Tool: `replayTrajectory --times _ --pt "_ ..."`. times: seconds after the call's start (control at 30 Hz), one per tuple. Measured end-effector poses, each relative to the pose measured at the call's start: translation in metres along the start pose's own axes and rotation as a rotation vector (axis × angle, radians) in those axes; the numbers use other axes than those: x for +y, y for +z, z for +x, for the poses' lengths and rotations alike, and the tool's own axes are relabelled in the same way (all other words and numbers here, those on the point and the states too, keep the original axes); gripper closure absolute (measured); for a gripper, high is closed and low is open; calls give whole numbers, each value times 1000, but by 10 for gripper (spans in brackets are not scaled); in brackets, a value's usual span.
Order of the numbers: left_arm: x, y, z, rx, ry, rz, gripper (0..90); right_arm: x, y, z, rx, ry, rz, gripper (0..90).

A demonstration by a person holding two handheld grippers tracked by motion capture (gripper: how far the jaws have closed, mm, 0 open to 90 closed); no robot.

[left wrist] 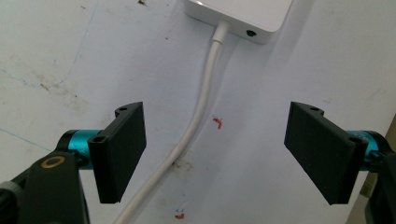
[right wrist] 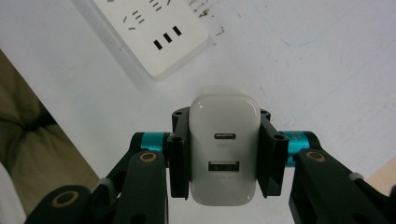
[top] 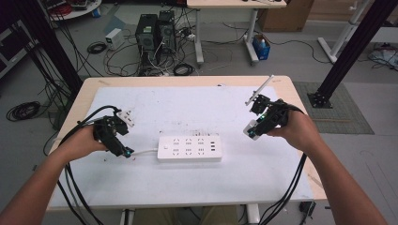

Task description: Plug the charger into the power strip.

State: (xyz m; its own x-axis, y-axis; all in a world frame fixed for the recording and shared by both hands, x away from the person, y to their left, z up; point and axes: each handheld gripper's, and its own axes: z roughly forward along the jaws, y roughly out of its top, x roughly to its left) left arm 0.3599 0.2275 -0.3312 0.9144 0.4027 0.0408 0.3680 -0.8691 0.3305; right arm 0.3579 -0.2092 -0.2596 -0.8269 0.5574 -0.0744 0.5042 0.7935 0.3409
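Under tangled cables (top: 155, 65), white mat (top: 197, 183) (stained)

The charger (right wrist: 224, 154) is smooth, glossy white plastic, clamped between matt black plastic jaws of the right hand-held gripper (right wrist: 224, 156). The power strip (top: 189, 148) at 12 o'clock of it looks satin white plastic. A scuffed, stained white sheet (top: 263, 168) covers the pale wooden desk (top: 288, 86).

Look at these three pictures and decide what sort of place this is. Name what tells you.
Probably a lab or workshop, not a home. Two desktop computer towers stand on the floor among loose cables, black metal frame legs flank the table, and a white sheet, scuffed and marked, covers the table as a work surface.
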Motion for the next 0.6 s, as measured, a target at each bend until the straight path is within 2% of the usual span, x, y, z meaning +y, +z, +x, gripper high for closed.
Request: replayTrajectory --times 0.1,0.17,0.3,0.43,0.47,0.6 --pt "-1 3 0 -4 -12 -18 210 8 4 7 -4 -73 13 623" --pt "-1 5 0 -10 -2 -13 210 15 7 11 0 -129 6 623" --pt "-4 8 0 -14 -8 -20 210 31 16 16 22 -201 13 623" --pt "-6 10 0 -19 -12 -21 210 47 29 22 31 -248 46 623" --pt "-7 11 -1 -22 -28 -34 210 50 31 24 32 -256 49 622" --pt "-8 11 -2 -24 -30 -38 210 62 37 28 45 -295 30 623"
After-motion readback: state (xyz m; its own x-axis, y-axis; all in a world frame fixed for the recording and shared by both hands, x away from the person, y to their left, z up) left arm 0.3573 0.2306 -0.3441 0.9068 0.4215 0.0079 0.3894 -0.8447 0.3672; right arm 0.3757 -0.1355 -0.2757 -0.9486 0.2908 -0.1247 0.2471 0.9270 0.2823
